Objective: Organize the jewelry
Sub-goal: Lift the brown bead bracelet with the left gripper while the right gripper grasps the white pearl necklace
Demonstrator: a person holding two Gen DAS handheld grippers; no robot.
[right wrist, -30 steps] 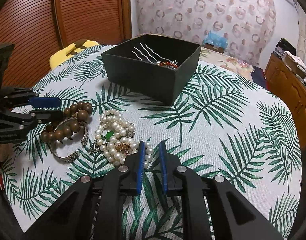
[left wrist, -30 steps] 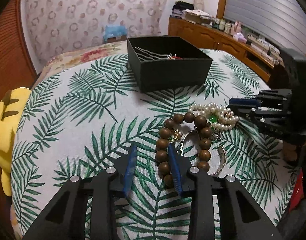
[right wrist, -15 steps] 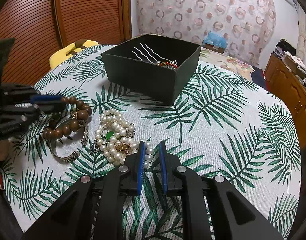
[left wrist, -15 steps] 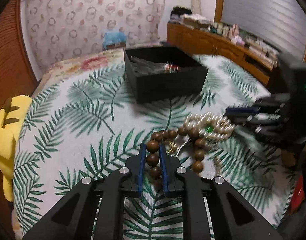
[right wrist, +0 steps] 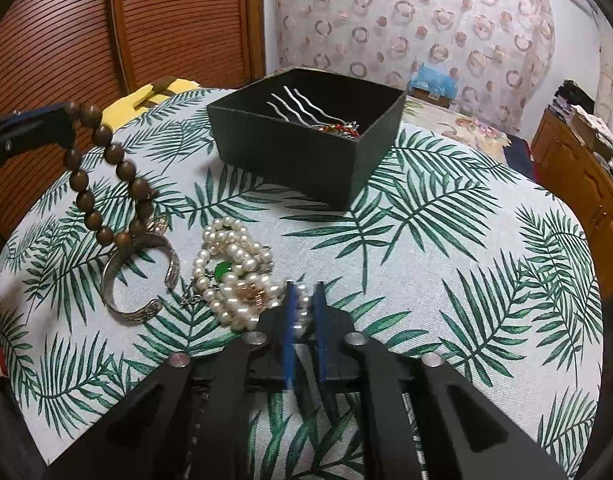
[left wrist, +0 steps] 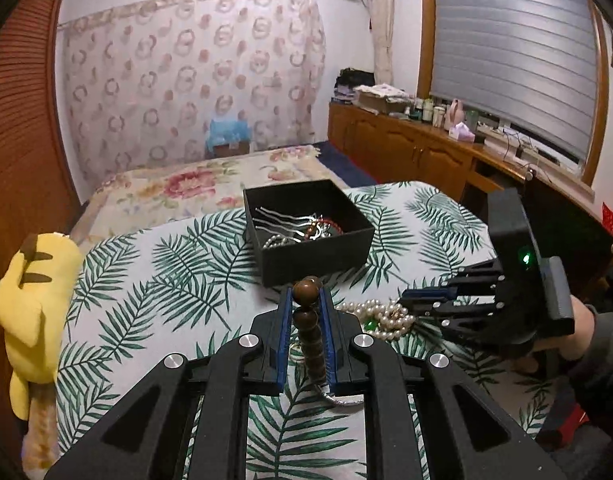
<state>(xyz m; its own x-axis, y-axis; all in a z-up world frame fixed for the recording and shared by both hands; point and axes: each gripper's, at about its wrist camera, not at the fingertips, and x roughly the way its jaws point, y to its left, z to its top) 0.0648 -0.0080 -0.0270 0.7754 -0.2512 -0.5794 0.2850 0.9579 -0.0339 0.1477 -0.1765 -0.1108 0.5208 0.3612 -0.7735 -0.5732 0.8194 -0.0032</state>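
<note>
My left gripper [left wrist: 305, 300] is shut on a brown wooden bead bracelet [left wrist: 308, 328] and holds it lifted; in the right wrist view the bracelet [right wrist: 102, 184] hangs from that gripper [right wrist: 62, 120] above the table at the left. A silver cuff bangle [right wrist: 140, 276] lies under it. A pearl necklace [right wrist: 236, 276] with a green stone lies in a heap. My right gripper [right wrist: 304, 304] is shut on its near pearls, low on the table; it shows in the left wrist view [left wrist: 406, 304]. The black box [right wrist: 306, 140] holds silver hairpins and red beads.
The round table has a palm-leaf cloth [right wrist: 446, 240]. A yellow plush toy [left wrist: 34, 292] lies at the table's left edge. A bed [left wrist: 210, 184] and a wooden cabinet [left wrist: 406, 152] stand behind.
My left gripper closed on the wooden bead bracelet and lifted it off the table. My right gripper stayed low at the pearl necklace, now further in among the pearls.
</note>
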